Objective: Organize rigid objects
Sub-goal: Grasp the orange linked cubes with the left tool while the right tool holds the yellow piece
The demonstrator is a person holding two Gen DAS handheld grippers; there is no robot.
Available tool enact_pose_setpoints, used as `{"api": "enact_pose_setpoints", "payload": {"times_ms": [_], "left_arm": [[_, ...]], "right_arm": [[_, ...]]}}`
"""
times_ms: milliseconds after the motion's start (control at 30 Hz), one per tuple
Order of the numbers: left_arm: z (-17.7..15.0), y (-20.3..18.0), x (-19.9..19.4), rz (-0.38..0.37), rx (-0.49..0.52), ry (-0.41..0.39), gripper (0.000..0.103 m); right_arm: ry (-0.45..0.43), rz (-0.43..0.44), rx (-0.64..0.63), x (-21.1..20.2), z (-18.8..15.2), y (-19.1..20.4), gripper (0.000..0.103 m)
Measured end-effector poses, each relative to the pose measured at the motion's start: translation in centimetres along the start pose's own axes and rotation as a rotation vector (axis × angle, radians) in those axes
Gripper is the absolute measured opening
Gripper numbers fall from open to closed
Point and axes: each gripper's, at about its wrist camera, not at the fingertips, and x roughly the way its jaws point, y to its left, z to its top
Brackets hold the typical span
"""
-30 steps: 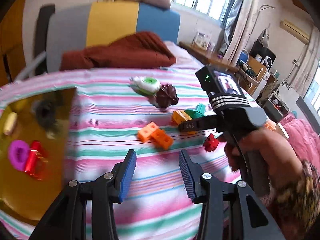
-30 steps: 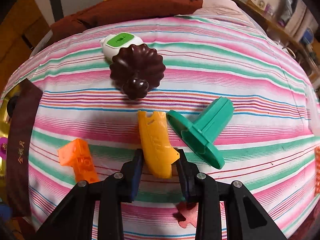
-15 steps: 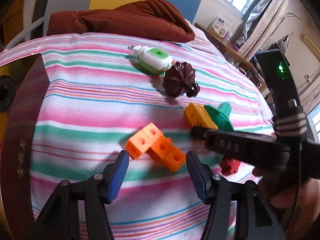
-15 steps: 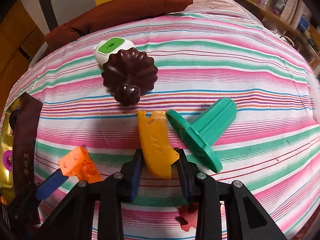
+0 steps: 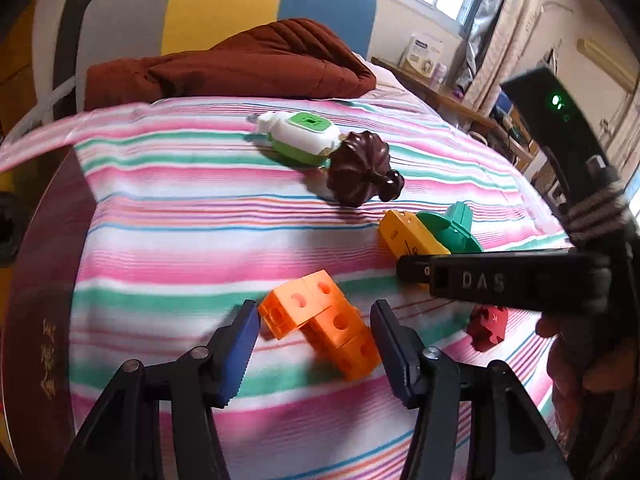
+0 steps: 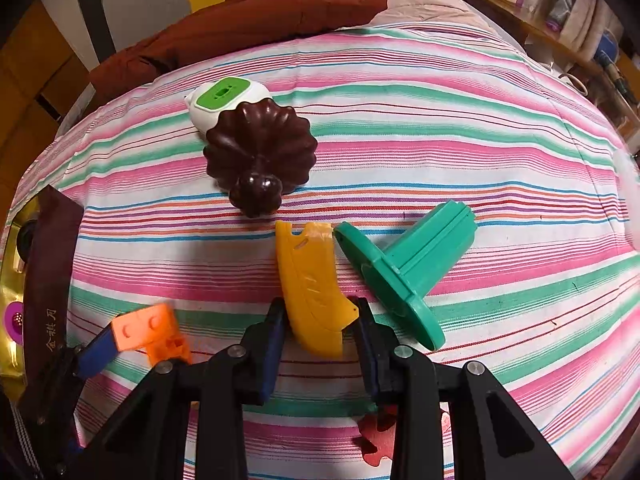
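Striped bedding (image 5: 200, 240) covered the bed carrying the toys. Left gripper (image 5: 314, 344) straddled the orange block piece (image 5: 320, 324), its fingers closing, pads apart from the plastic. Right gripper (image 6: 320, 328) was clamped narrow on the yellow piece (image 6: 310, 280), just right of the orange blocks, touching the green stand (image 6: 408, 264).

Black gripper (image 5: 312, 344), blue pads (image 5: 240, 354), seemingly ridged
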Motion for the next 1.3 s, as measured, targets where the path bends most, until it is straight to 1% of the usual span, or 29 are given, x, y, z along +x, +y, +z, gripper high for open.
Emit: {"api": "enact_pose_setpoints", "payload": {"times_ms": [100, 233, 333, 367, 400, 433, 467, 567, 667, 733, 767, 800, 833, 900, 967, 1033, 1100, 1200, 1300], "left_arm": [[-0.6, 1.3, -0.9, -0.027, -0.04, -0.011, 0.055], [-2.0, 2.2, -2.2, -0.041, -0.043, -0.031, 0.054], [-2.3, 2.0, -2.6, -0.041, -0.036, -0.031, 0.054], [-2.2, 1.9, -2.5, -0.034, -0.037, -0.026, 0.057], [-2.1, 1.7, -2.5, -0.028, -0.038, -0.023, 0.063], [-2.1, 1.5, -2.4, -0.018, -0.039, -0.019, 0.067], [-1.9, 1.2, -2.3, 0.014, -0.041, -0.017, 0.072], [-1.8, 0.8, -1.9, 0.066, -0.046, -0.009, 0.073], [-1.8, 0.2, -1.2, 0.113, 0.019, -0.01, 0.072], [-2.4, 0.0, -1.2, 0.135, 0.075, -0.03, 0.067], [-2.7, -0.1, -1.3, 0.15, 0.103, -0.042, 0.061], [-3.2, -0.1, -1.4, 0.172, 0.138, -0.056, 0.051], [-3.6, -0.1, -1.6, 0.192, 0.167, -0.073, 0.047], [-4.0, 0.3, -2.1, 0.177, 0.168, -0.087, 0.037], [-4.4, 0.8, -2.6, 0.161, 0.163, -0.098, 0.032], [-5.1, 1.0, -3.1, 0.147, 0.168, -0.115, 0.029], [-5.7, 1.2, -3.7, 0.14, 0.175, -0.127, 0.026], [-6.4, 1.3, -4.4, 0.129, 0.178, -0.13, 0.024], [-7.0, 1.4, -5.2, 0.108, 0.146, -0.129, 0.021]], "right_arm": [[-0.001, -0.001, -0.003, 0.1, 0.3, 0.1, 0.034], [-0.001, -0.004, -0.007, 0.1, 0.2, 0.1, 0.034], [-0.003, -0.009, -0.014, 0.0, 0.2, 0.2, 0.034], [-0.003, -0.01, -0.015, 0.0, 0.2, 0.2, 0.034], [-0.003, -0.01, -0.017, 0.5, 0.6, 0.7, 0.034], [-0.003, -0.01, -0.018, 0.8, 0.9, 1.0, 0.034], [-0.003, -0.009, -0.019, 1.2, 1.2, 1.3, 0.034], [-0.003, -0.009, -0.021, 1.3, 1.3, 1.4, 0.034], [-0.006, -0.011, -0.027, 0.9, 1.0, 0.9, 0.034], [-0.007, -0.013, -0.031, 1.0, 1.0, 1.1, 0.034], [-0.007, -0.014, -0.032, 1.1, 1.1, 1.2, 0.034], [-0.009, -0.01, -0.031, 1.1, 1.2, 1.3, 0.034], [-0.011, -0.002, -0.027, 1.1, 1.2, 1.2, 0.033], [-0.016, 0.029, -0.019, 0.9, 1.2, 1.2, 0.031], [-0.016, 0.077, -0.016, 0.9, 1.3, 1.4, 0.031], [-0.016, 0.104, -0.028, 0.9, 1.2, 1.7, 0.031], [-0.021, 0.113, -0.047, 0.8, 1.1, 2.2, 0.031], [-0.022, 0.145, -0.06, 0.8, 1.0, 2.6, 0.031], [-0.015, 0.151, -0.075, 1.0, 0.8, 3.0, 0.031]]}}
